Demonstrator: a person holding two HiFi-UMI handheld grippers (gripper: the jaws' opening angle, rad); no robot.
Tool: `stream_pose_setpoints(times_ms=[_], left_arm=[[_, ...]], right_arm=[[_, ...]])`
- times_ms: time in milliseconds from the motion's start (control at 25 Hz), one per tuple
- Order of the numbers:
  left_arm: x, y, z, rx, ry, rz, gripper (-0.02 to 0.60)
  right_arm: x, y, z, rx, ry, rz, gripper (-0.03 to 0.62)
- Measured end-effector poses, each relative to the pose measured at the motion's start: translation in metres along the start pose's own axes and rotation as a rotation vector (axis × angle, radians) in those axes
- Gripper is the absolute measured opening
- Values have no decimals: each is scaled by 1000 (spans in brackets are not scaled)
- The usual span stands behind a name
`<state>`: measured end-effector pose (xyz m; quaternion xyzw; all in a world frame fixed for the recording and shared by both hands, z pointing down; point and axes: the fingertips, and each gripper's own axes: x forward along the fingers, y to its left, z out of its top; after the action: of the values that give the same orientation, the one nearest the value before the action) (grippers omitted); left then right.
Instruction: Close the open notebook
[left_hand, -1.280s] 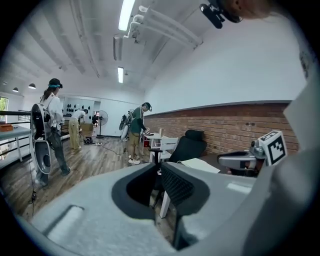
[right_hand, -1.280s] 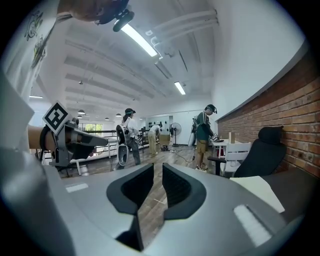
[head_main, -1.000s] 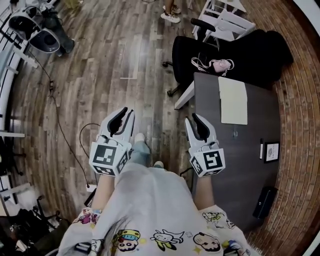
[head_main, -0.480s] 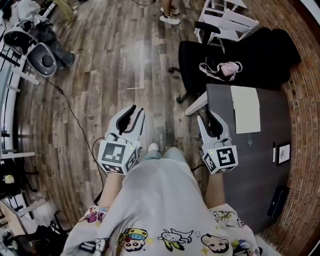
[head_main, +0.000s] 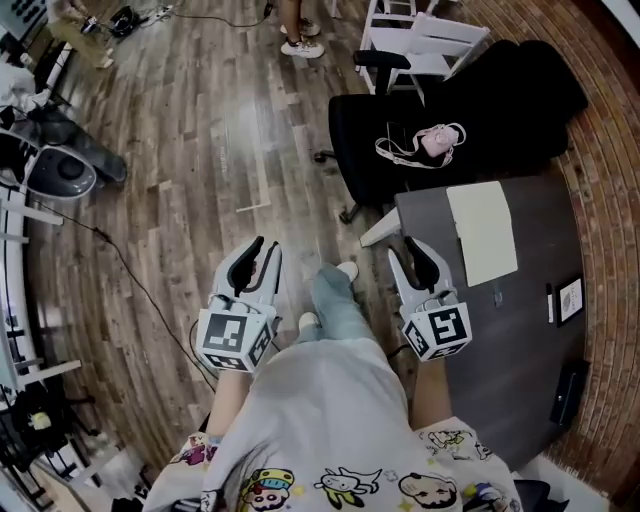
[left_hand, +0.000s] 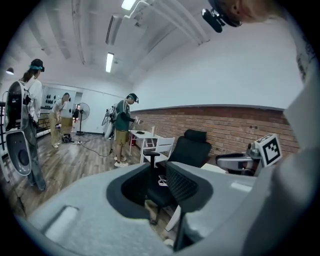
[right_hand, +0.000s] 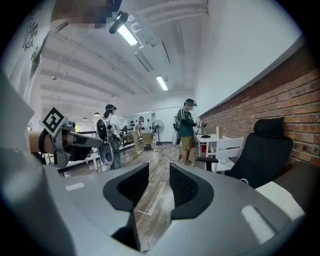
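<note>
Grippers, both units: empty. The left gripper (head_main: 264, 252) had its jaws released, with a clear gap between the pads. In the left gripper view only a black office chair (left_hand: 192, 150) showed through that gap, well beyond the tips. The right gripper (head_main: 405, 250) had just been opening its jaws. They stood apart with nothing between them, and in the right gripper view the gap framed bare wooden floor (right_hand: 150, 195).

Task item: the notebook (head_main: 482, 232) lay flat on the dark table (head_main: 520, 350) with a cream page facing up. It sat ahead of the right jaws and off to their right, near them but not touching. The left jaws were well apart from it, on the far side of the person's legs (head_main: 335, 305).

Surfaces and what they carried:
- Table: the notebook lay at the end nearest the chair. A pen (head_main: 549, 302) and a small framed card (head_main: 570, 298) lay side by side to the right of the right jaws. A flat black object (head_main: 568, 392) lay near the table edge behind them.
- Chair seat: a pink pouch (head_main: 437, 140) with a pale cord (head_main: 400, 150) looped beside it lay ahead of the right jaws. The pouch's contents could not be seen.

In the head view the right gripper overlapped the table's left edge, while the left gripper hung over open floor.
</note>
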<state>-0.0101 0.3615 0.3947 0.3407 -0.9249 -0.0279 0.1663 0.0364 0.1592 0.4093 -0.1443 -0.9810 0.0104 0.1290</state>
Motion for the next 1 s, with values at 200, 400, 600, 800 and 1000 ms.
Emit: stream_pose_setpoints(times_ms=[200,400,600,800,1000], left_arm=[[73,-18,23,46,11,-120,88],[152,-51,57,98,20,-261,89],[222,-89,84,148,38,-400,89],[278,-136,95,192,52,-559,87],[322,-201,90,219,94,-753,87]], right_arm=[[24,-60,3,41,-12,-103,127],[28,-121,16,79,-23,-208,127],[13,-182,21,126,-35,-344,126],[-18,-223,17,173,-57,-500,127],[-63,-256,8,212,-63,-682,127]])
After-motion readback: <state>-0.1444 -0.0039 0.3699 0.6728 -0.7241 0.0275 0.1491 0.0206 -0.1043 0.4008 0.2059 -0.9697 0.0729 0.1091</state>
